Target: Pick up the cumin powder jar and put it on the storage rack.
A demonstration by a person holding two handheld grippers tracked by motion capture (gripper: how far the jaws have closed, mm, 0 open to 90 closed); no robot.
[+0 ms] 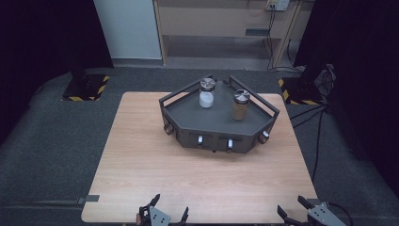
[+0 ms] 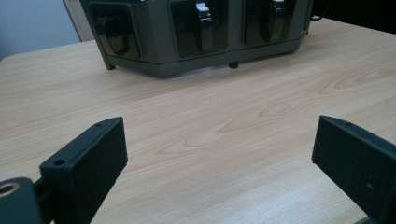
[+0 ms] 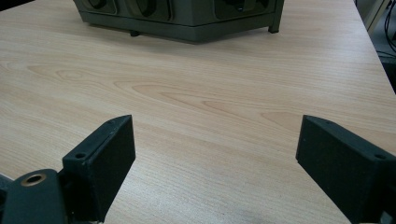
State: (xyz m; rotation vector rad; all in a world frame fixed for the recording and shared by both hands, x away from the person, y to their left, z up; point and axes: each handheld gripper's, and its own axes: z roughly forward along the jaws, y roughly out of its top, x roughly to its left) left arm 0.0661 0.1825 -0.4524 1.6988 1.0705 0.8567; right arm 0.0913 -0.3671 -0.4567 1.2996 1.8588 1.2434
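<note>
Jaws of both grippers wide, grey rack [image 1: 221, 123] well ahead, untouched

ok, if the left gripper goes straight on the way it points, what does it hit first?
Bare table first, with nothing on it. Beyond that, the left gripper, jaws open and empty, would probably meet the front wall of the dark rack holding the two jars. Depth is hard to judge.

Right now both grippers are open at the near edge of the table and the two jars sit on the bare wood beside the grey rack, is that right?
Not quite. The white jar and the brown jar stand on the grey rack, not on the table, as the high view shows. The left gripper and right gripper are open at the near edge.
</note>
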